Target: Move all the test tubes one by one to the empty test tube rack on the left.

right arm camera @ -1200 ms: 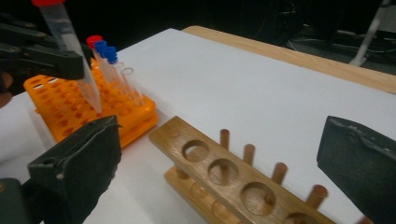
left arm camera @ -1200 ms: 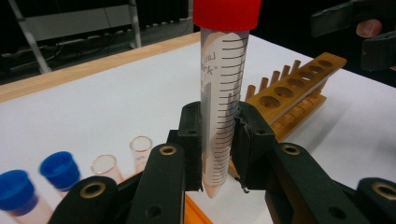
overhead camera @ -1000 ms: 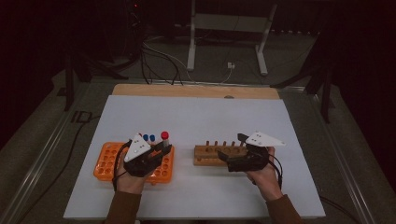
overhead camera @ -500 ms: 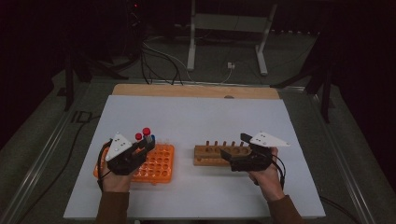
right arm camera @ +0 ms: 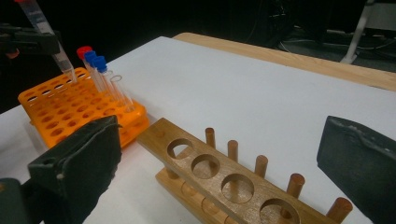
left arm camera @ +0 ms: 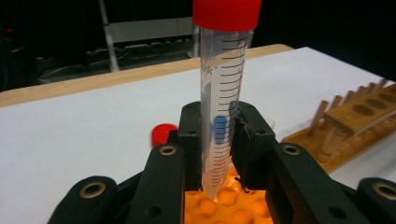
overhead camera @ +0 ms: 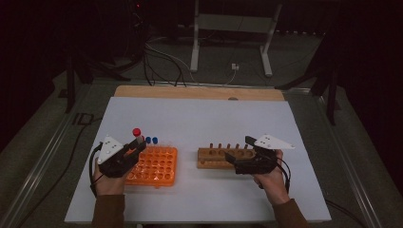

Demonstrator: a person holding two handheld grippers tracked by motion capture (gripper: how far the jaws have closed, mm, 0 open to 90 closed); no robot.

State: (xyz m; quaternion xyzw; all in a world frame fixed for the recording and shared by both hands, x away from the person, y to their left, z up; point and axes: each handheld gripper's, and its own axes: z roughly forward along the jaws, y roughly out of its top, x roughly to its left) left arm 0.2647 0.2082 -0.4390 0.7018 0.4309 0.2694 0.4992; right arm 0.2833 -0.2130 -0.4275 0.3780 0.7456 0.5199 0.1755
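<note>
One red-capped centrifuge tube [left arm camera: 224, 98], clamped upright in my left gripper [overhead camera: 135, 148], has shifted leftward and now hangs over the orange rack [overhead camera: 154, 166], suggesting insertion next, while my right gripper [overhead camera: 242, 159] waits open beside the wooden rack [overhead camera: 216, 158].

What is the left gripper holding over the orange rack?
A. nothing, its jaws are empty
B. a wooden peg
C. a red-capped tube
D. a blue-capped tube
C: in the left gripper view the left gripper is shut on a clear graduated tube with a red cap, and the tube's tip hangs just above the holes of the orange rack.
</note>
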